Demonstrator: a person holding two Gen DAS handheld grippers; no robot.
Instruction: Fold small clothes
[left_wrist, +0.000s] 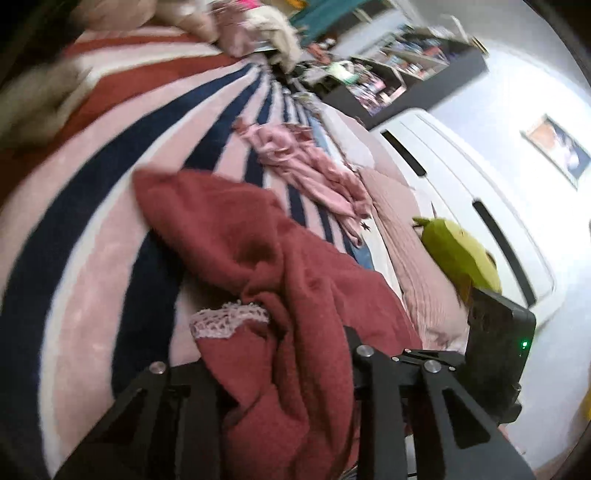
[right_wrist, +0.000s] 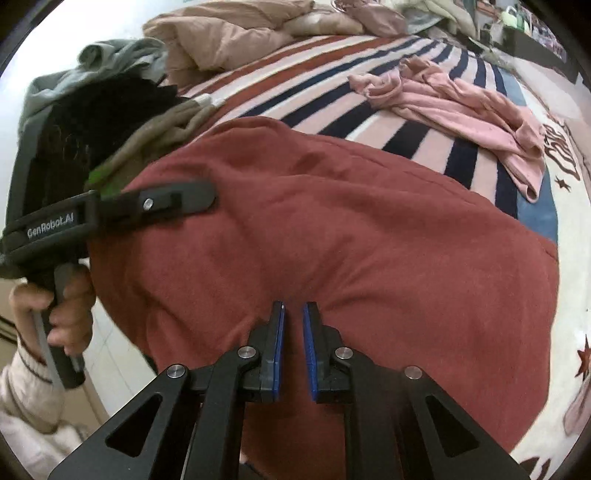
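Around us we see a striped rug (right_wrist: 424, 122) in pink, white, navy and rust, and on it, well apart from the work, a crumpled pink garment (right_wrist: 461, 107) lying loose. A tan bundle of bedding (right_wrist: 229, 37) sits at the far edge, a grey-green garment (right_wrist: 110, 55) is heaped at the left, and in the left wrist view a yellow-green plush toy (left_wrist: 461, 254) rests on a pink cushion (left_wrist: 417, 251) beside a white cabinet (left_wrist: 461, 184). Nothing lies between the grippers and the red garment (right_wrist: 332, 229), which fills the near part of both views. In the right wrist view it spreads broad and fairly smooth, its long axis running from lower left to upper right across the rug. It is a thick, fleecy, brick-red fabric; in the left wrist view it is bunched into deep folds, with a strip of pale lace trim (left_wrist: 229, 317) showing at one edge. Our left gripper (left_wrist: 280, 369) has cloth gathered between its fingers and appears to be clamped on it, though the pads themselves are buried in the folds. Our right gripper (right_wrist: 293, 325) has its blue pads (right_wrist: 308, 350) nearly together over the red cloth, and we cannot tell whether any fabric is pinched. The left hand (right_wrist: 70, 306) grips its handle at the left.
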